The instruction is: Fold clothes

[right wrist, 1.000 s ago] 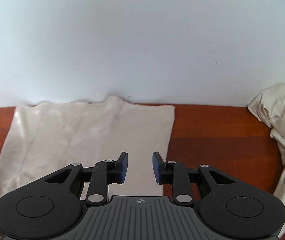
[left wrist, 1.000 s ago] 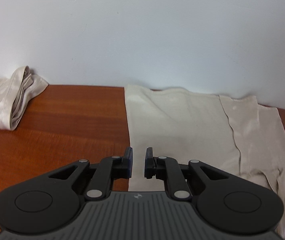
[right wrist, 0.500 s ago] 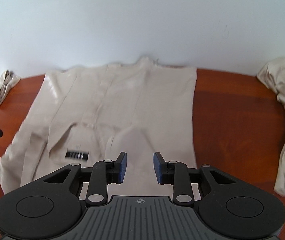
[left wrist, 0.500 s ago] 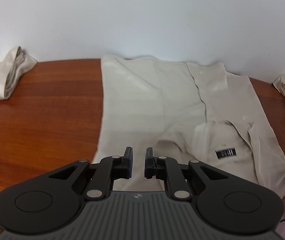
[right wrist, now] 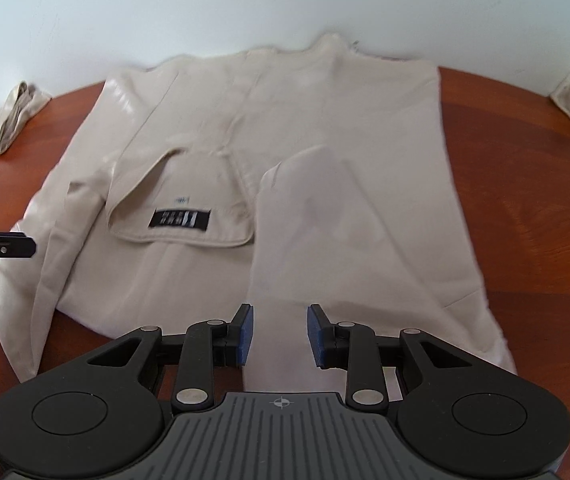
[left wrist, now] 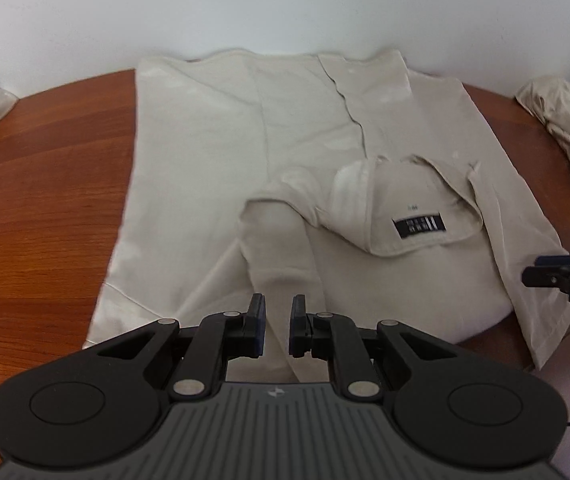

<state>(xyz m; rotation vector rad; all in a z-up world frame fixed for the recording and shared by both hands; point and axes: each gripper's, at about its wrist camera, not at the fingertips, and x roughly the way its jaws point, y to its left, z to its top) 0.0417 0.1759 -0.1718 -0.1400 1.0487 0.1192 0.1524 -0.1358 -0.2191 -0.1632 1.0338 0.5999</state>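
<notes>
Two tools hover over your shirt [left wrist: 205, 168] spread on the counter [left wrist: 45, 208], long axis running away from you: left tool [left wrist: 277, 326] nearly closed, empty; right tool [right wrist: 279, 334] opening, empty, above the near hem.

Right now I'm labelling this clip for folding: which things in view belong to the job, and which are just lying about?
In the job:
- shirt, spread flat on the table, collar label up
- left gripper, empty
- right gripper, jaws opening, empty

Lying about:
- folded cloth at the table's far left
- crumpled cloth at the far right
</notes>
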